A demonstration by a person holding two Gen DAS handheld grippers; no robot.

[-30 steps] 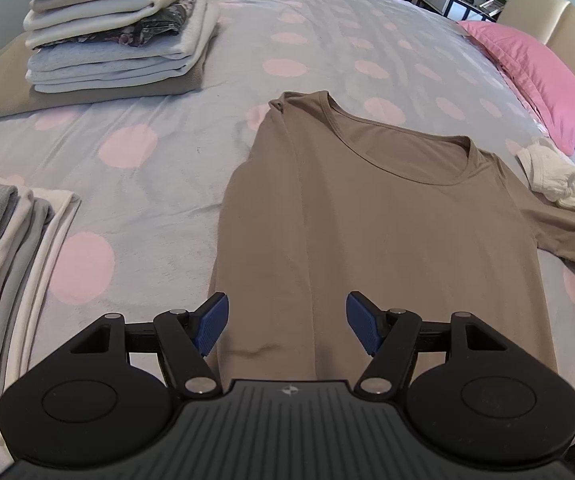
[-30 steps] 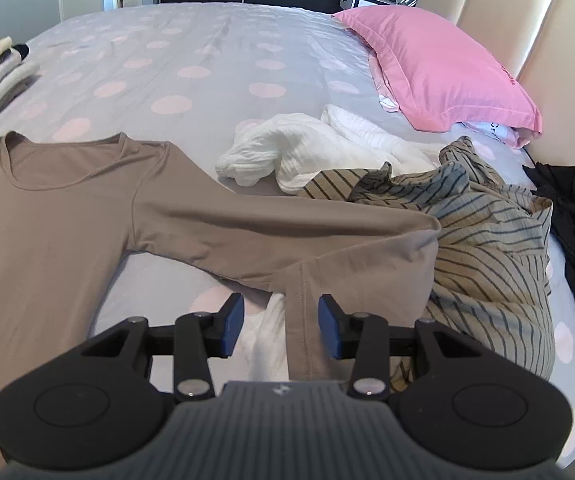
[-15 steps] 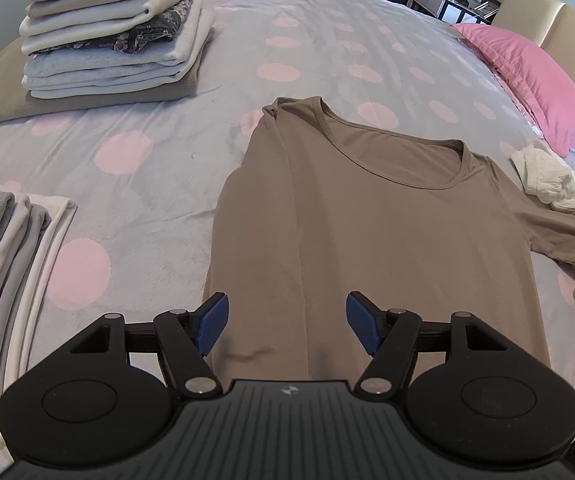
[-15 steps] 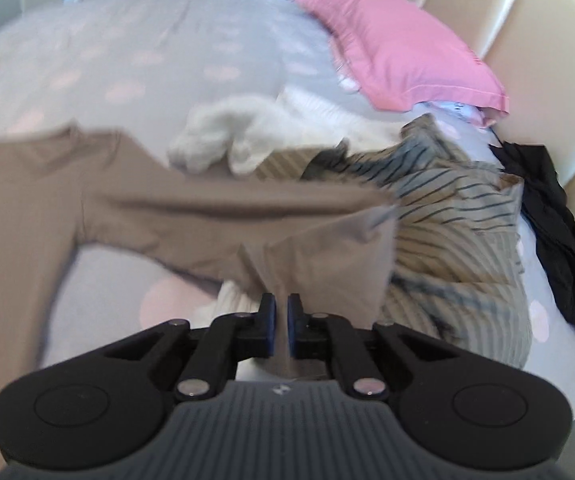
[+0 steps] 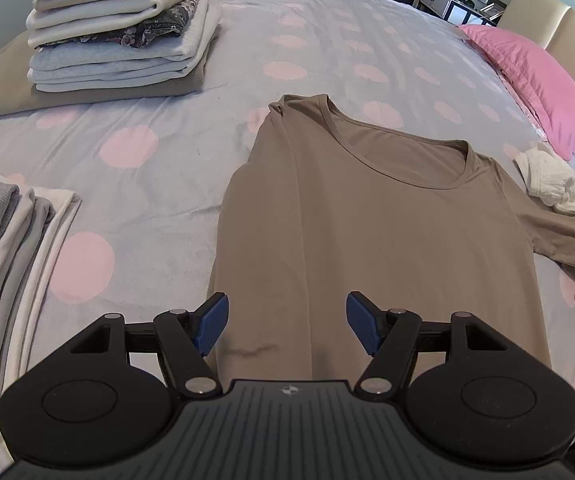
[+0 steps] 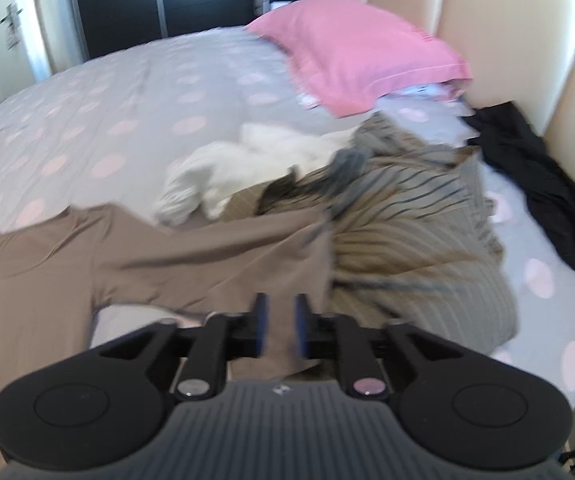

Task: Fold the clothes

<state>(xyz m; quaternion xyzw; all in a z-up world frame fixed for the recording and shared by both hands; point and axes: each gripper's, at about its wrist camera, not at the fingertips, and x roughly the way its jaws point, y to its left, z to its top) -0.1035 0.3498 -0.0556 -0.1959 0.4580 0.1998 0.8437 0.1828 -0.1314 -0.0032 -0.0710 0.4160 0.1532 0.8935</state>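
Brown long-sleeve top (image 5: 387, 240) is lying face-up on the spotted bed (image 5: 147, 184), left sleeve already tucked in along the body, right sleeve (image 6: 215, 256) stretching out toward the striped garment (image 6: 407, 248). Right gripper (image 6: 278, 322) is pinching that sleeve's cuff end, jaws nearly together with cloth between; the view is blurring. Left gripper (image 5: 287, 320) is hovering wide open over the hem, holding nothing. For a clean fold: carrying the cuff low across the chest, keeping the sleeve taut and parallel to the side seam, avoiding dragging the striped piece along.
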